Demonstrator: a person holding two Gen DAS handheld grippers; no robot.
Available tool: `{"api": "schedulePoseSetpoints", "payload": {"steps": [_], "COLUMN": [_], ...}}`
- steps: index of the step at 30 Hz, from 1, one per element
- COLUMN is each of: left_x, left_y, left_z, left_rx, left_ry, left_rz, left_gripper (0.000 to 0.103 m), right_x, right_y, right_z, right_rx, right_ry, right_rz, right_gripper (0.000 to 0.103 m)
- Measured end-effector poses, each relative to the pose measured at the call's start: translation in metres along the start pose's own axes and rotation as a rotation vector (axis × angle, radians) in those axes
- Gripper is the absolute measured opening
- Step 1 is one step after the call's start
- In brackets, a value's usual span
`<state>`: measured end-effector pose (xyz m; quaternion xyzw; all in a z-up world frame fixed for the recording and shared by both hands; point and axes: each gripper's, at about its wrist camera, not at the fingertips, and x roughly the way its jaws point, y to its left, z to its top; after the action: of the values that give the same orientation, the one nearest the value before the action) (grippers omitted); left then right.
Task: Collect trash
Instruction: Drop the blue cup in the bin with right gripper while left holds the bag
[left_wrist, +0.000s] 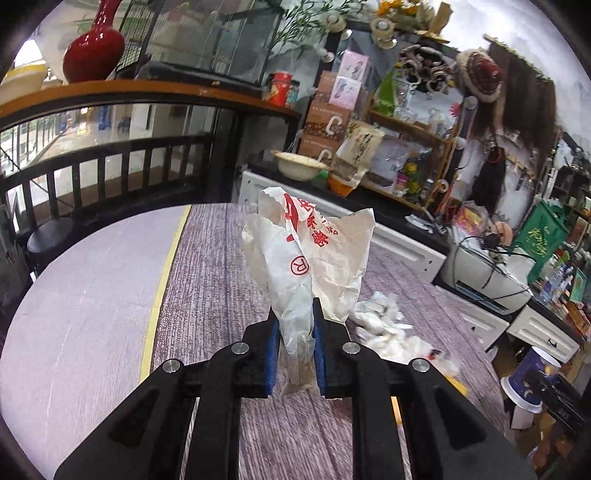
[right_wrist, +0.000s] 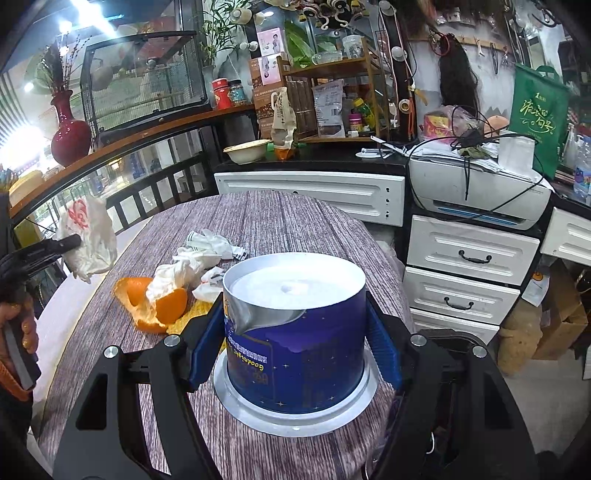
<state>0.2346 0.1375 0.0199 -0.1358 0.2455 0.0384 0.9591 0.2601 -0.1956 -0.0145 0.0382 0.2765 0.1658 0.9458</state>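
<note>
- The round table (right_wrist: 288, 221), with a wood-grain cover, is the landmark; it carries all the trash and the bin.
- The blue bin (right_wrist: 295, 332), a starry cylinder with a white liner and a silver flared base, stands on the near edge of the table. The right gripper (right_wrist: 295, 345) has its blue pads against the bin's two sides, so it is clamped on the bin.
- The paper bag (left_wrist: 306, 258), crumpled white with red print, is held up above the table's left part, clear of the surface. The left gripper (left_wrist: 295, 332) is pinched tight on the bag's lower end, the rest standing up past the fingertips.
- A heap of white tissues (right_wrist: 199, 262) lies on the table just left of and behind the bin; in the left wrist view it is blurred.
- Orange peel (right_wrist: 155, 302) lies on the table left of the bin, touching the near side of the tissues.
</note>
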Motion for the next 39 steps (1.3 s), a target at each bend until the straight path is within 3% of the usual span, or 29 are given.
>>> {"api": "schedulePoseSetpoints", "payload": {"steps": [12,19,28,39], "left_x": [-0.036,-0.035,-0.024,-0.005], "left_y": [-0.077,-0.142,-0.213,-0.261], "left_z": [-0.036,-0.060,-0.091,-0.125], "left_rx": [0.096,0.173,0.242,0.326], "left_ry": [0.013,0.057,0.131,0.237], "left_rz": [-0.202,-0.344,-0.471,-0.520], "left_gripper": [0.016,0.016,0.016,0.016], "right_x": [-0.045,-0.053,-0.018,0.042], "right_y": [-0.038,-0.094,-0.144,-0.180], "right_z": [-0.035,-0.062,-0.099,-0.143], "right_rx": [0.021,0.112,0.202,0.300], "right_ry": [0.014,0.075,0.209,0.365], "right_rz": [-0.093,-0.189,-0.249,-0.253], "right_gripper": [0.070,0.070,0.070,0.070]}}
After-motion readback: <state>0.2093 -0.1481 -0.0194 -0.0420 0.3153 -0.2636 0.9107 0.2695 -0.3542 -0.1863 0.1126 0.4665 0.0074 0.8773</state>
